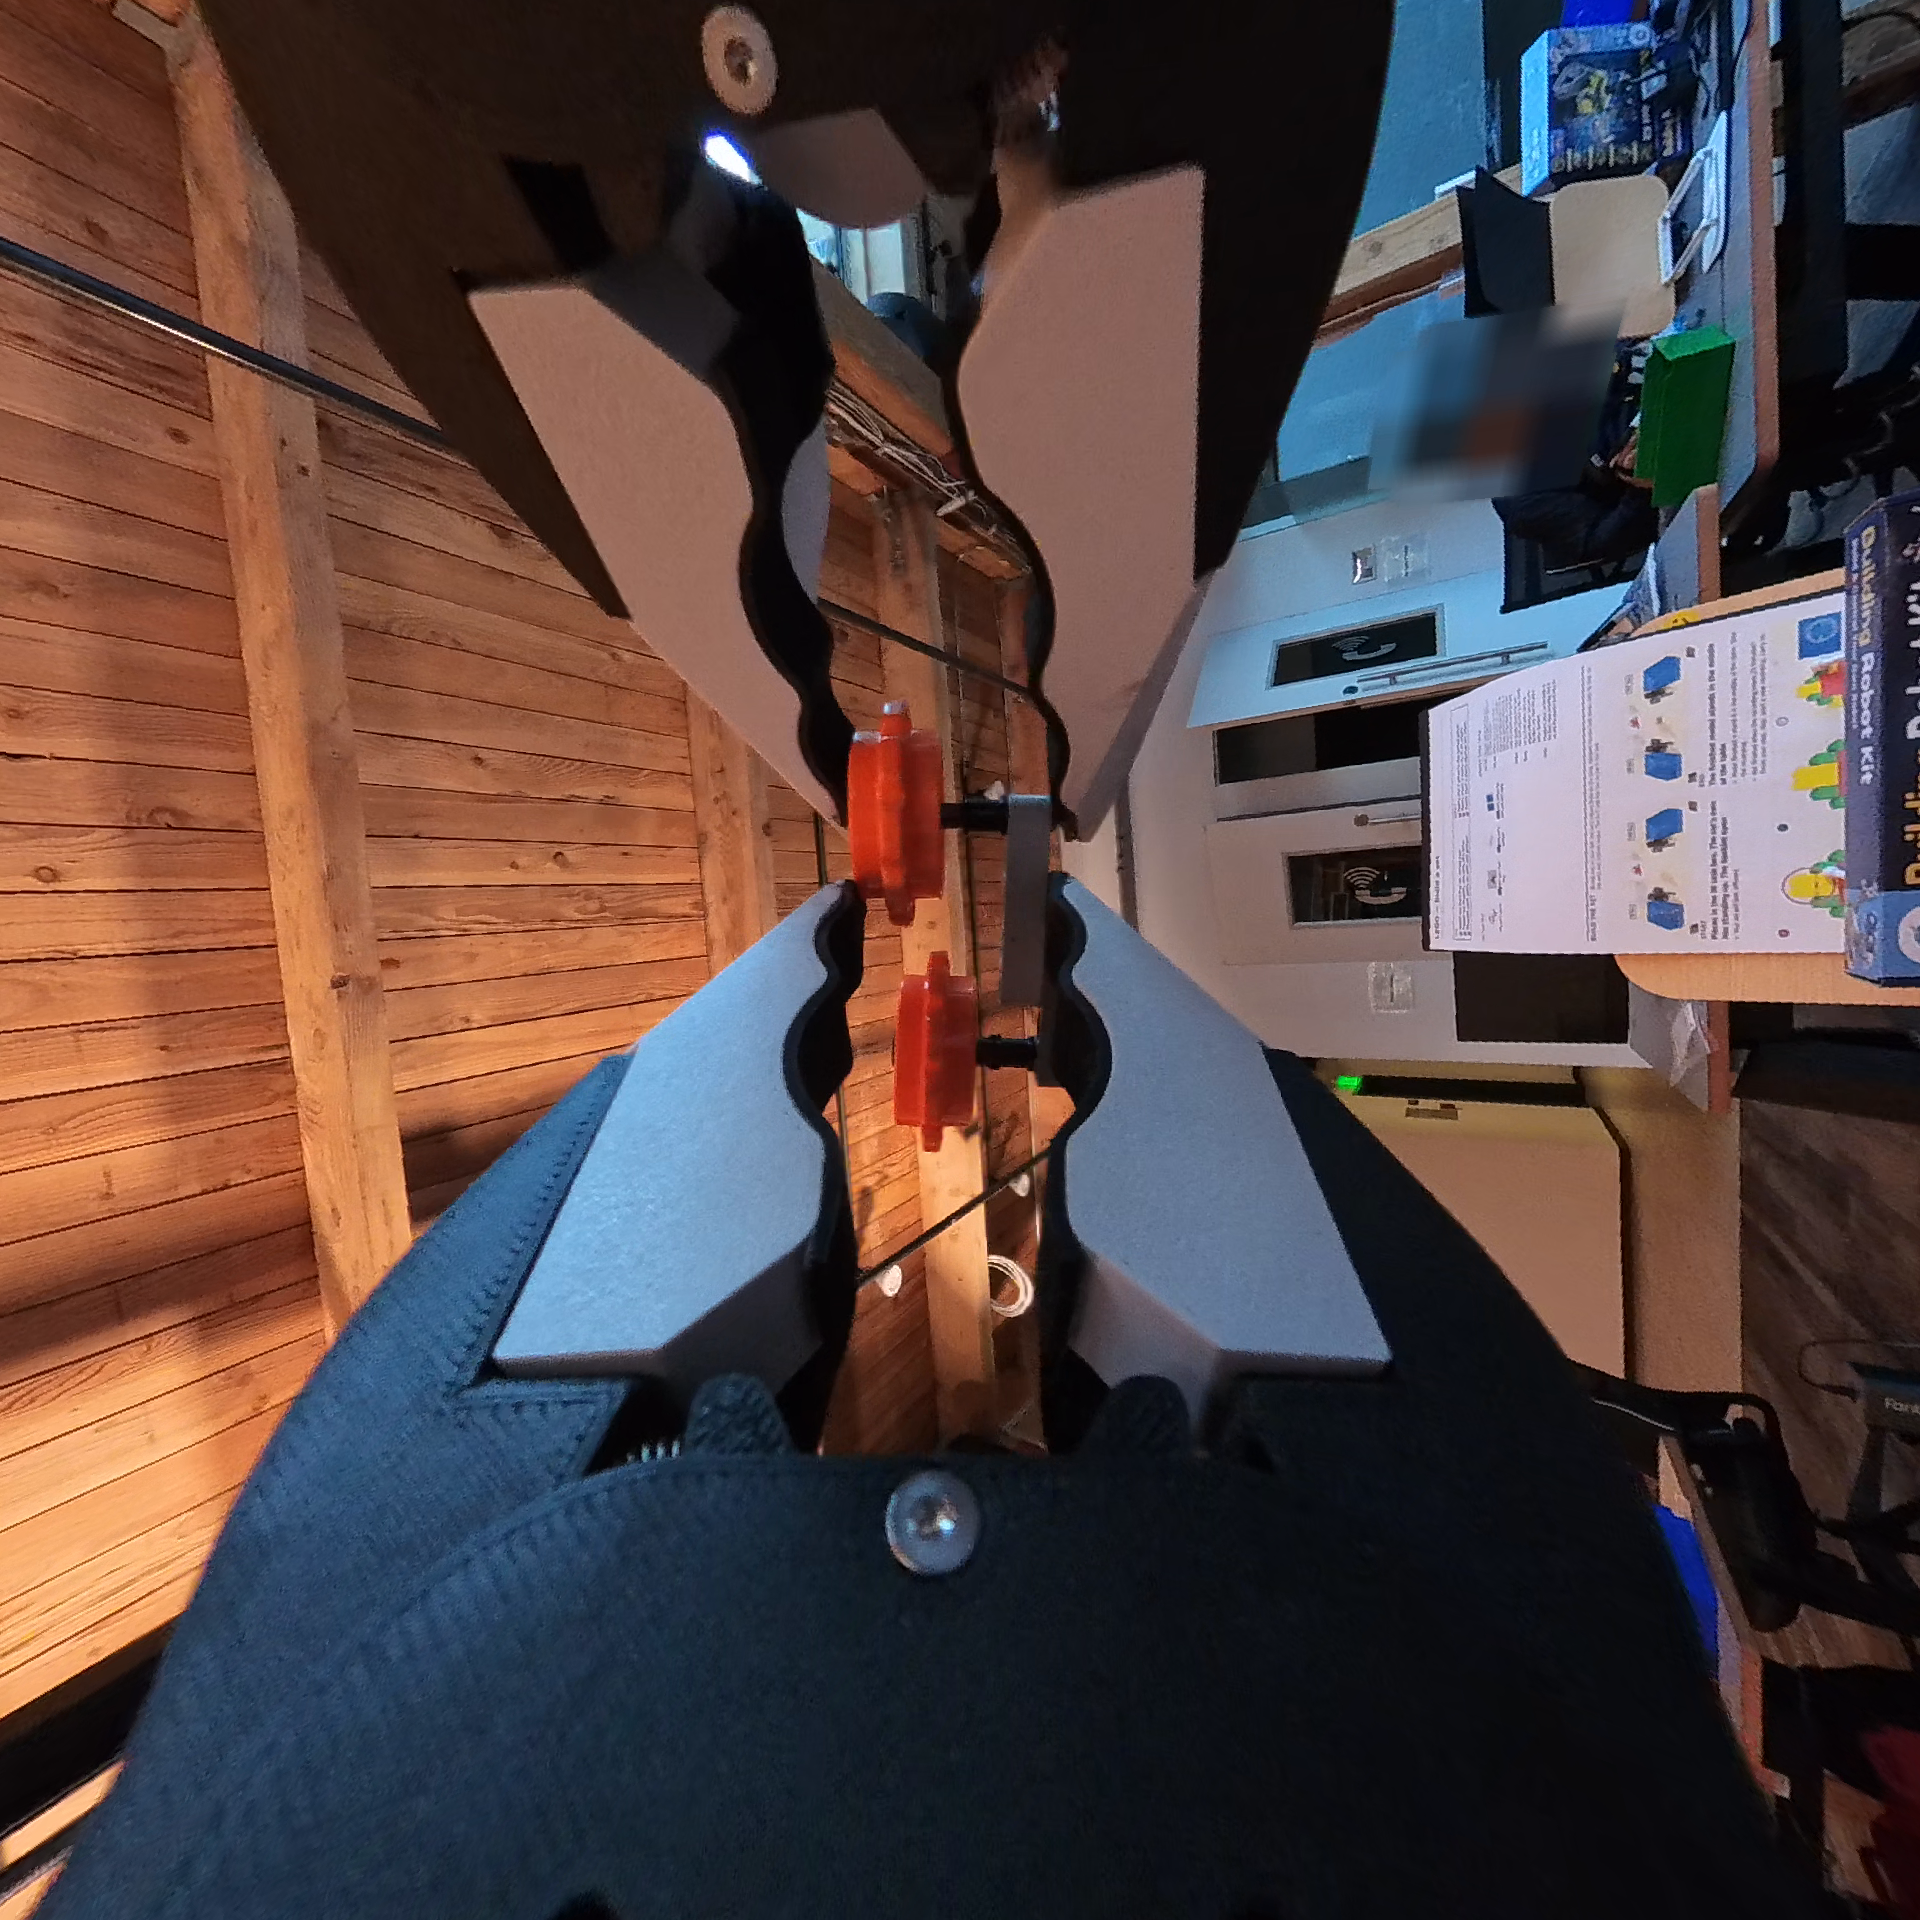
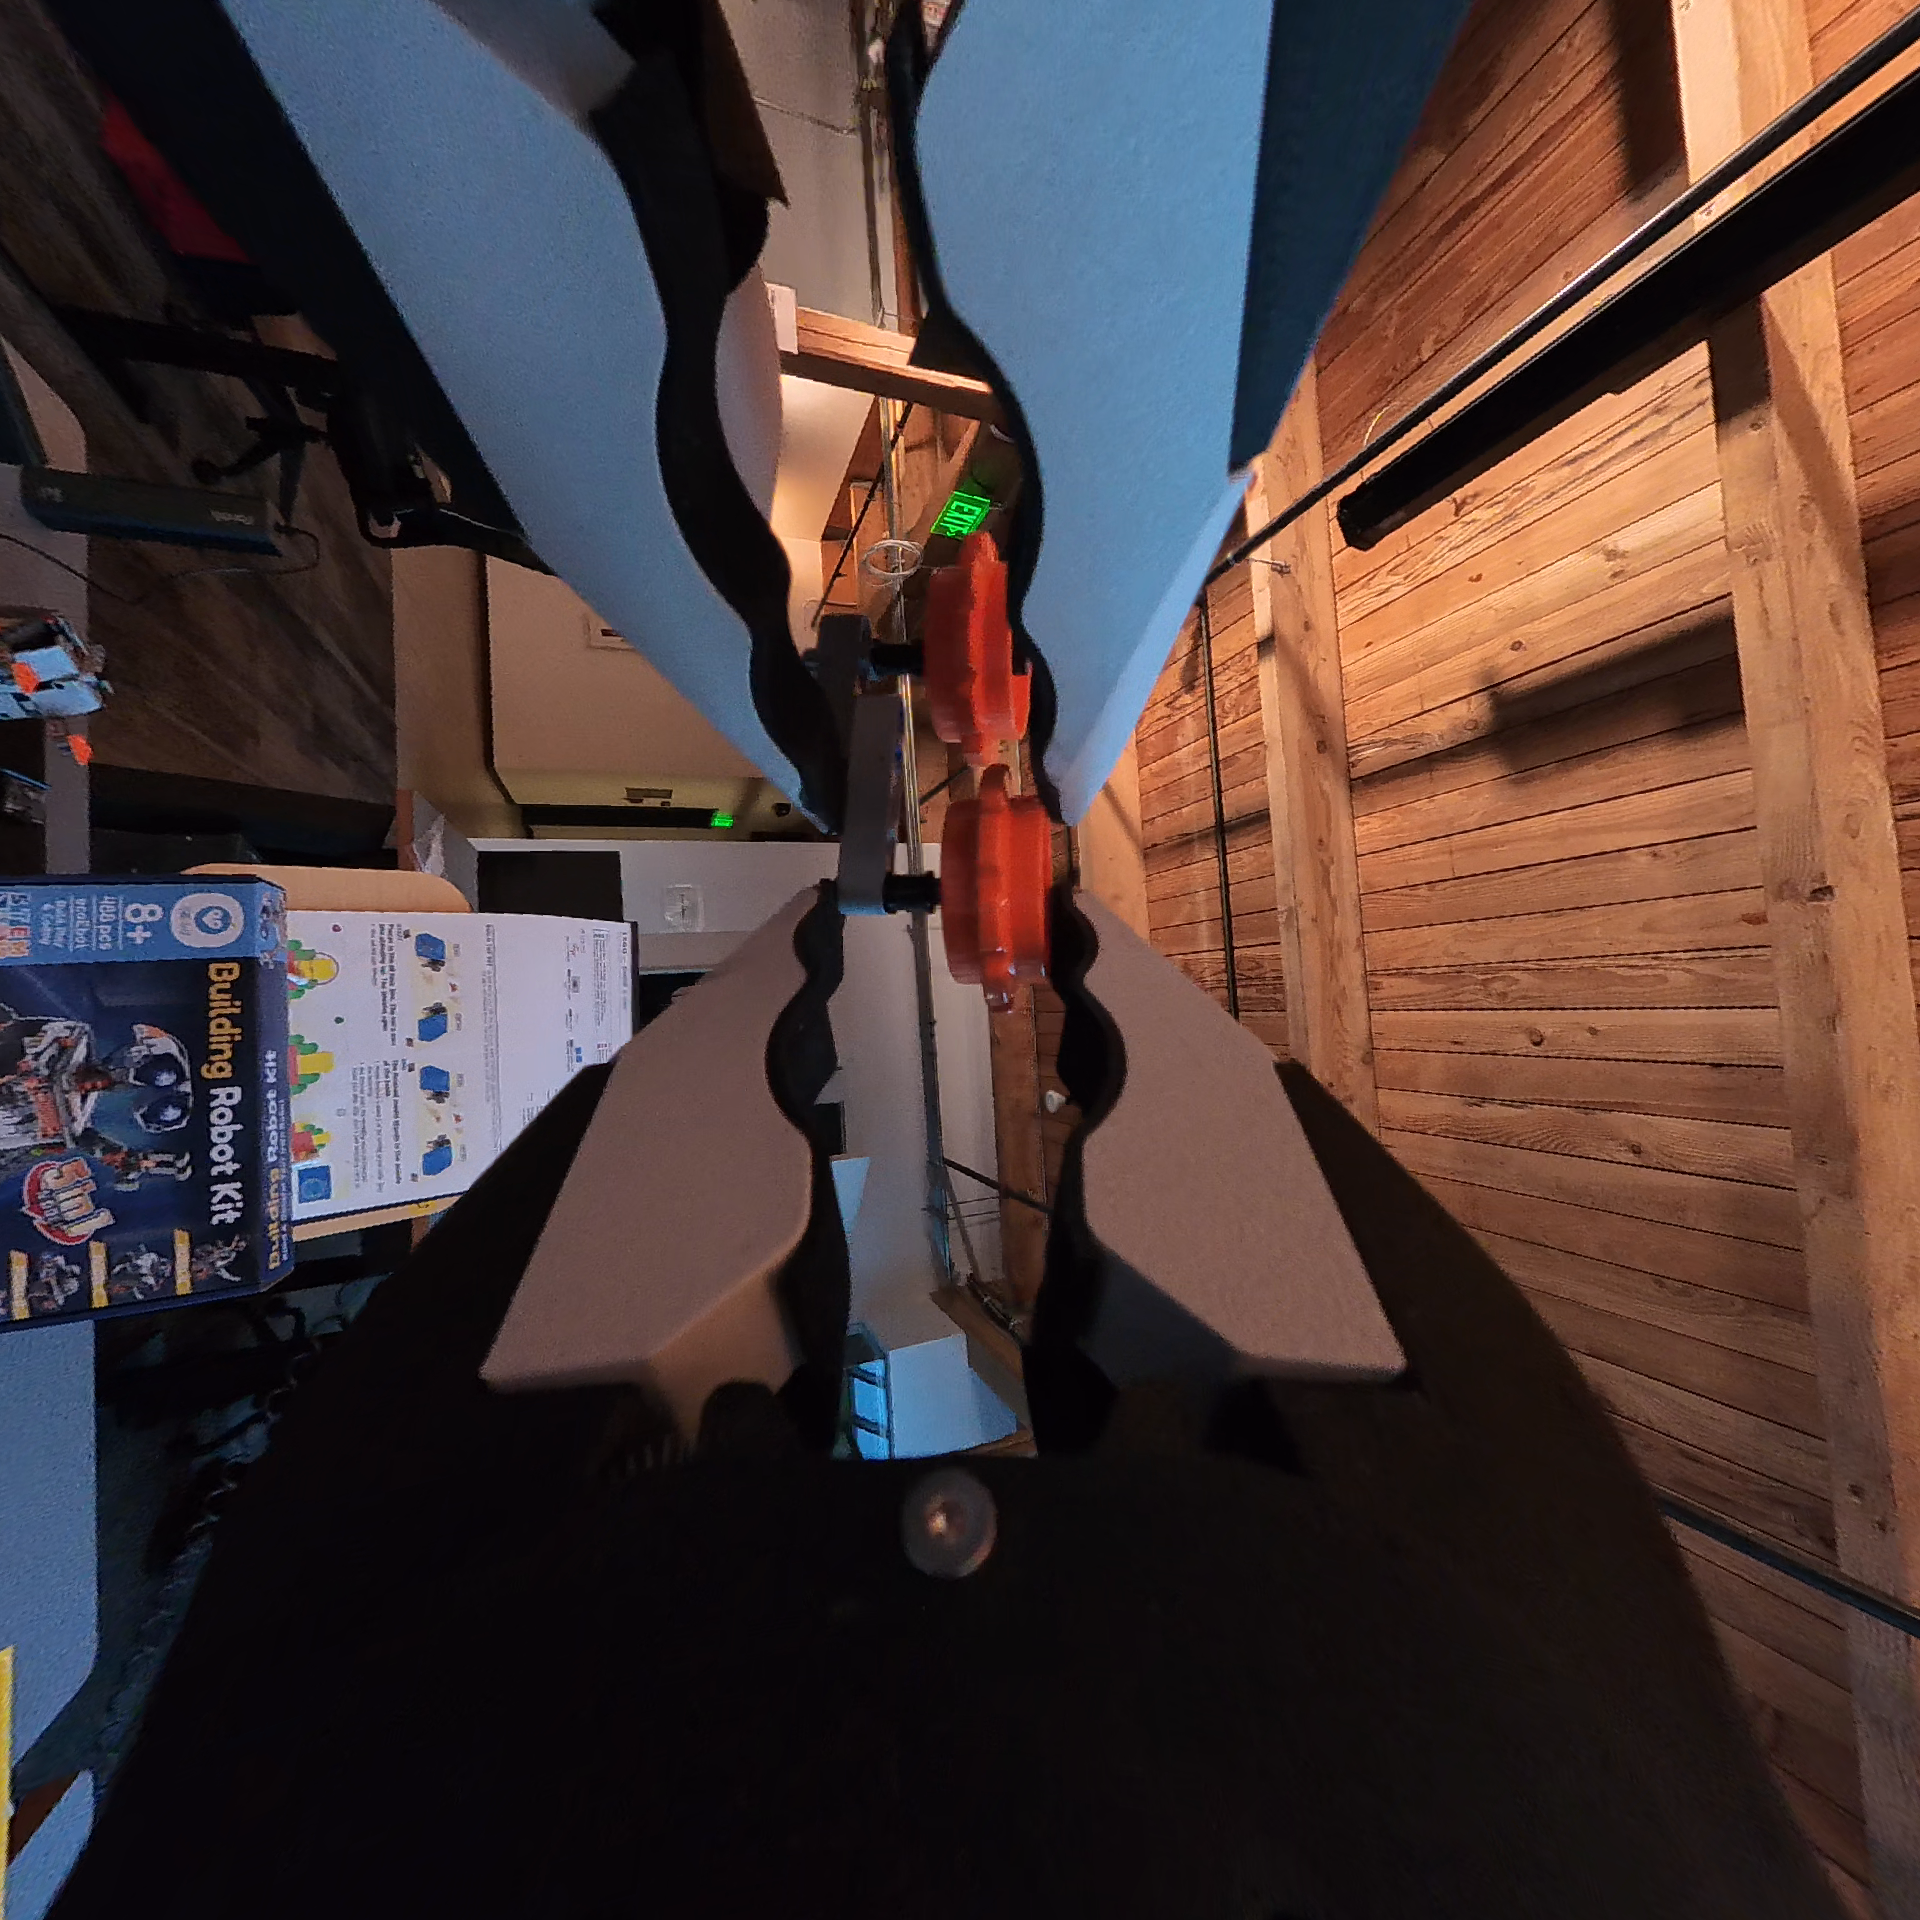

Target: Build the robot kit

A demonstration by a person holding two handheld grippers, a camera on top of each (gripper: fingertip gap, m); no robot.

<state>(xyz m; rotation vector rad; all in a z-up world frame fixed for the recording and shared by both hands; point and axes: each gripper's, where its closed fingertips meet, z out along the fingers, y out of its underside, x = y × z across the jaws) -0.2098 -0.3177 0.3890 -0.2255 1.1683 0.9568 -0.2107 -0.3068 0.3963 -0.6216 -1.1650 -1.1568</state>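
Note:
A small assembly hangs in the air between my two grippers, which face each other tip to tip. It is a grey beam (image 1: 1023,914) with two orange gears on black pins. My left gripper (image 1: 954,888) is shut around the end with one gear (image 1: 935,1049). My right gripper (image 1: 961,821) comes from the top of the left wrist view and is shut on the other gear (image 1: 894,821). In the right wrist view, my right gripper (image 2: 945,899) pinches the beam (image 2: 868,821) and the near gear (image 2: 997,894). The left gripper (image 2: 940,821) holds the far gear (image 2: 971,644).
A wooden plank surface with beams (image 1: 312,831) fills one side of each view. A blue kit box (image 2: 135,1101) and a printed instruction sheet (image 2: 447,1060) rest on a table (image 1: 1683,982). A green block (image 1: 1683,416) lies farther off. A green lit sign (image 2: 961,514) glows behind. Left and right tips are no more than a few centimetres apart.

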